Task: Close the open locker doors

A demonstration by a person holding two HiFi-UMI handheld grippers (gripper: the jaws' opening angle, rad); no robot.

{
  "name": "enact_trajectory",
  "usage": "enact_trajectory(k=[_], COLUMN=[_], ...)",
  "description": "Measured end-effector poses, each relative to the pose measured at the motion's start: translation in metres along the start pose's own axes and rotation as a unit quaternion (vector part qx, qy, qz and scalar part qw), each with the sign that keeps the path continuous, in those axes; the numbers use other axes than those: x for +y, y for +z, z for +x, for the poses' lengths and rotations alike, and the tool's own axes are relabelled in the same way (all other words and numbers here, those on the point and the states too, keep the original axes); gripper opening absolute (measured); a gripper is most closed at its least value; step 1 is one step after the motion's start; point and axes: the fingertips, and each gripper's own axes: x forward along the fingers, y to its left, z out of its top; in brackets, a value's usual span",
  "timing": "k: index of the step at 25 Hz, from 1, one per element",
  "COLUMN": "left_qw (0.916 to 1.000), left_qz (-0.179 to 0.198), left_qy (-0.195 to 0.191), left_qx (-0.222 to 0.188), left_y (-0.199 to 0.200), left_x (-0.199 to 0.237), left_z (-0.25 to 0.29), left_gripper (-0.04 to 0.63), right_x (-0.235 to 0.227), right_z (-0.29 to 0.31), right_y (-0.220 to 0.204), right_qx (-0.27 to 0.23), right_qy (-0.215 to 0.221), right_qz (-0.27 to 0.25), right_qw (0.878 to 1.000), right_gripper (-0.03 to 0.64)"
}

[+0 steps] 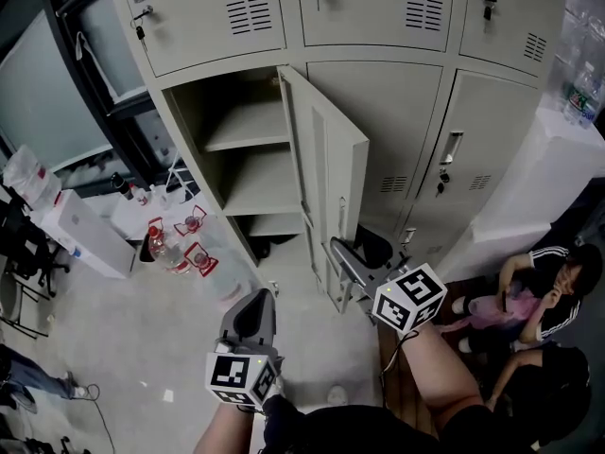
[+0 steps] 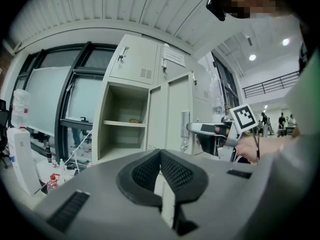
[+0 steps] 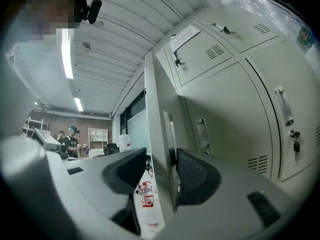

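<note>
A beige locker door [image 1: 326, 183] stands open, hinged on the right of an empty shelved compartment [image 1: 248, 149]. My right gripper [image 1: 343, 253] is at the door's free edge near its handle. In the right gripper view, the right gripper [image 3: 161, 156] is open, its jaws astride the door [image 3: 157, 104] edge. One pad is next to the handle [image 3: 169, 134] and the other is apart from the door. My left gripper [image 1: 255, 303] is shut and holds nothing, low in front of the open compartment [image 2: 125, 124]. The left gripper [image 2: 160, 153] sees the door [image 2: 170, 114] from its side.
Closed lockers [image 1: 378, 121] fill the wall around and above. Water bottles [image 1: 175, 249] and a white unit [image 1: 85, 235] stand on the floor at left by the window. A person [image 1: 548, 291] sits low at right beside a white block [image 1: 539, 178].
</note>
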Motion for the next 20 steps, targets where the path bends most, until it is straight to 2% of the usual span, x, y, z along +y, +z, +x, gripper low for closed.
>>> enact_trajectory(k=[3, 13, 20], left_qw=[1.0, 0.9998, 0.9996], left_qz=[0.002, -0.015, -0.022], left_qy=[-0.002, -0.014, -0.012], left_qx=[-0.003, 0.008, 0.01], left_y=[0.0, -0.01, -0.013], left_x=[0.005, 0.018, 0.045], left_z=[0.003, 0.002, -0.008], left_gripper=[0.005, 0.005, 0.005], right_x=[0.002, 0.03, 0.066], right_z=[0.003, 0.02, 0.051], right_y=[-0.001, -0.007, -0.013], right_qx=[0.0, 0.013, 0.02], right_qy=[0.0, 0.022, 0.034], right_qz=[0.003, -0.008, -0.026], right_qw=[1.0, 1.0, 0.999], right_gripper=[0.158, 0.158, 0.152])
